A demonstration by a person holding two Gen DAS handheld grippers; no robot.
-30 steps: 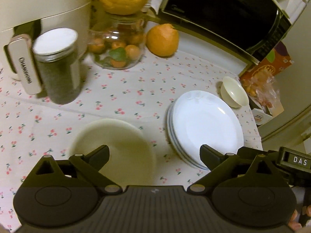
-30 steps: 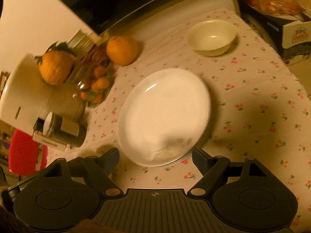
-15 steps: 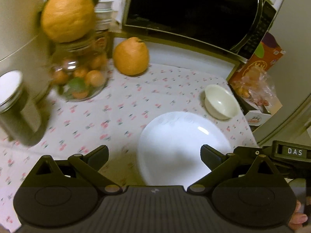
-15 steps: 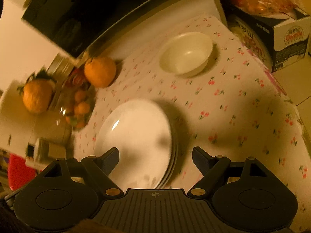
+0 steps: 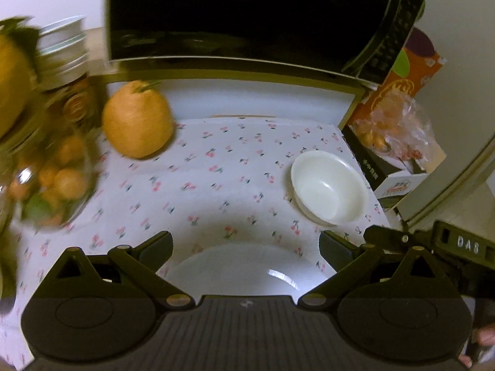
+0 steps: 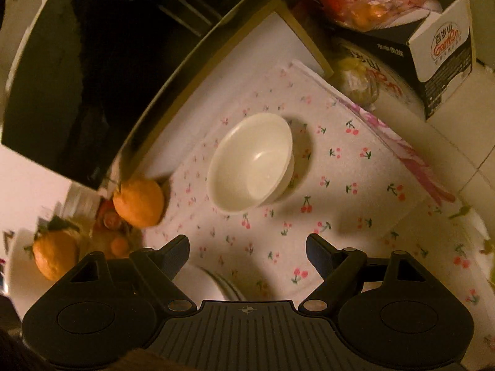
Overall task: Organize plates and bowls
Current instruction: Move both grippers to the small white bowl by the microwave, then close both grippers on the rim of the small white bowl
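The left claw (image 5: 246,242) stands apart and empty, low in its frame, above the near rim of the white plate (image 5: 247,273). The right claw (image 6: 247,247) likewise stands wide apart, gripping nothing. The cream bowl (image 6: 252,162) sits upright on the cherry-print table (image 6: 340,185) at the centre of the right view, well apart from both claws. An orange fruit (image 5: 137,120) rests at upper left, before the microwave (image 5: 247,15).

"DAS" was on the right gripper's black housing (image 5: 467,245); "Ganten" was on the carton (image 6: 444,43).
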